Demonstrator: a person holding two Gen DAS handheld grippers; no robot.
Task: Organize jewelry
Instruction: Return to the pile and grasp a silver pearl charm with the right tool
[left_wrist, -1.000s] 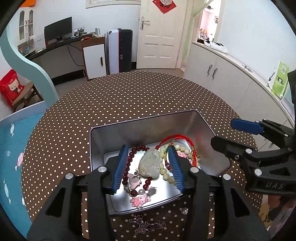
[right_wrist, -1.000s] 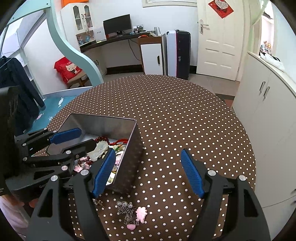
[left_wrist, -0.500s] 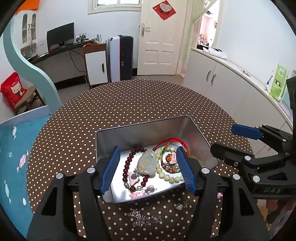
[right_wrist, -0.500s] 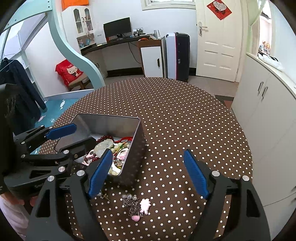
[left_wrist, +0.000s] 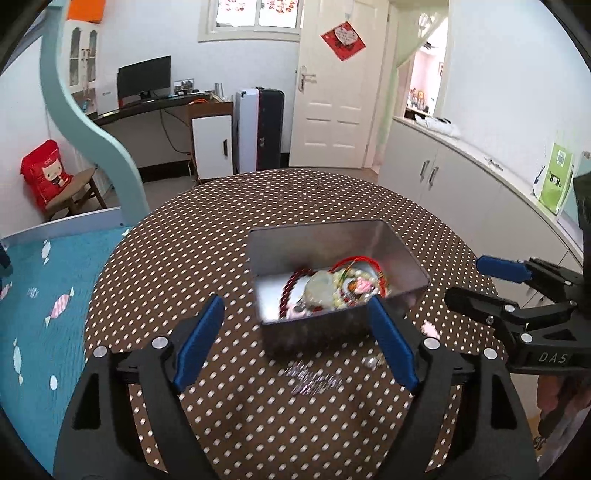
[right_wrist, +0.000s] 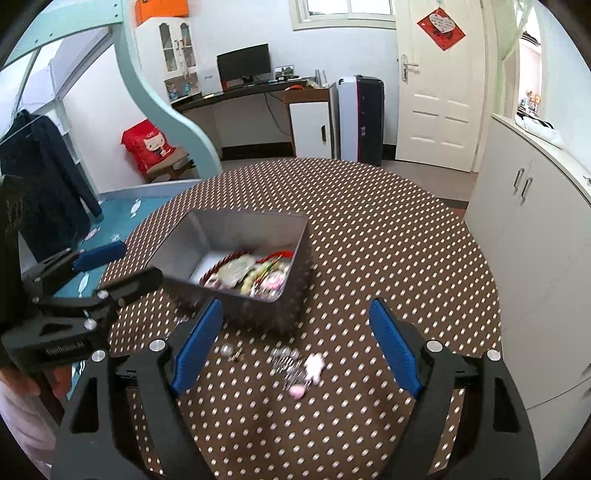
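Observation:
An open metal tin (left_wrist: 325, 242) (right_wrist: 240, 229) stands on the dotted table and holds a heap of jewelry (left_wrist: 325, 288) (right_wrist: 251, 275): a dark red bead bracelet, a pale jade pendant, a red cord and light beads. In front of the tin lie a silver chain (left_wrist: 314, 380) (right_wrist: 288, 363), a pink charm (right_wrist: 314, 363) (left_wrist: 430, 328) and small pearls (right_wrist: 227, 349). My left gripper (left_wrist: 295, 306) (right_wrist: 136, 262) hovers short of the tin's front wall, its jaws opening with nothing held. My right gripper (right_wrist: 295, 304) (left_wrist: 464, 280) hangs over the loose pieces, its jaws also opening and empty.
The round table (left_wrist: 221, 229) carries a brown cloth with white dots, and its edge curves close on the left and right. White cabinets (right_wrist: 535, 229) stand to the right, a blue bed (left_wrist: 37, 295) to the left. A hand (left_wrist: 554, 398) grips the right tool.
Both grippers have drawn back from the tin. The left one was over the jewelry with narrower jaws; now it is wide apart and the pendant lies in the tin.

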